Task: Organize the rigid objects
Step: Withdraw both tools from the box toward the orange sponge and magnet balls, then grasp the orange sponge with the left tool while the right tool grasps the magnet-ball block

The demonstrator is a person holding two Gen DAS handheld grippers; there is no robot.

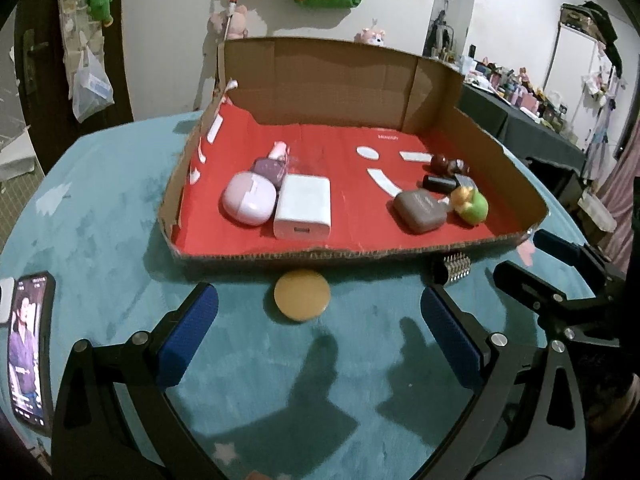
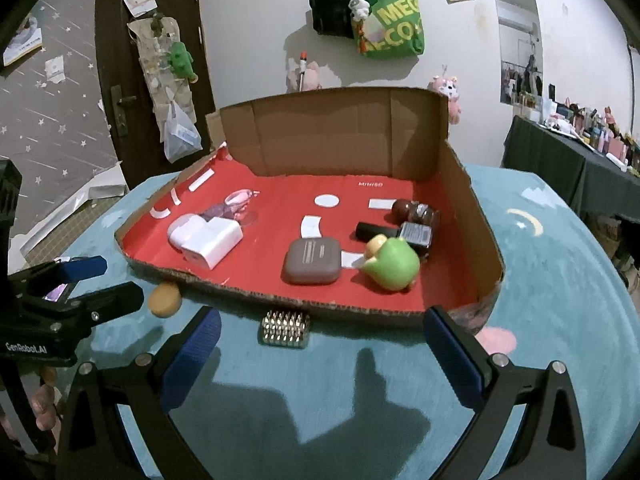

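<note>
1. Cardboard tray (image 1: 400,254) on our teal counter (image 1: 120,200) holds the charger (image 1: 303,206) and cases.
2. Round yellow disc (image 1: 302,295) and studded block (image 2: 285,329) lie just before it.
3. Our left gripper (image 1: 319,332) and right gripper (image 2: 322,356) fingers gape wide, holding nothing.

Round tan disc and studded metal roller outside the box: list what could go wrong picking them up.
1. The round tan disc lies flat and low on the teal cloth; the open left gripper may snag fabric instead.
2. The studded metal roller sits tight against the cardboard box's front wall; the open right gripper could hit the wall, or the roller may roll away.
3. The grippers work side by side and may collide.
</note>
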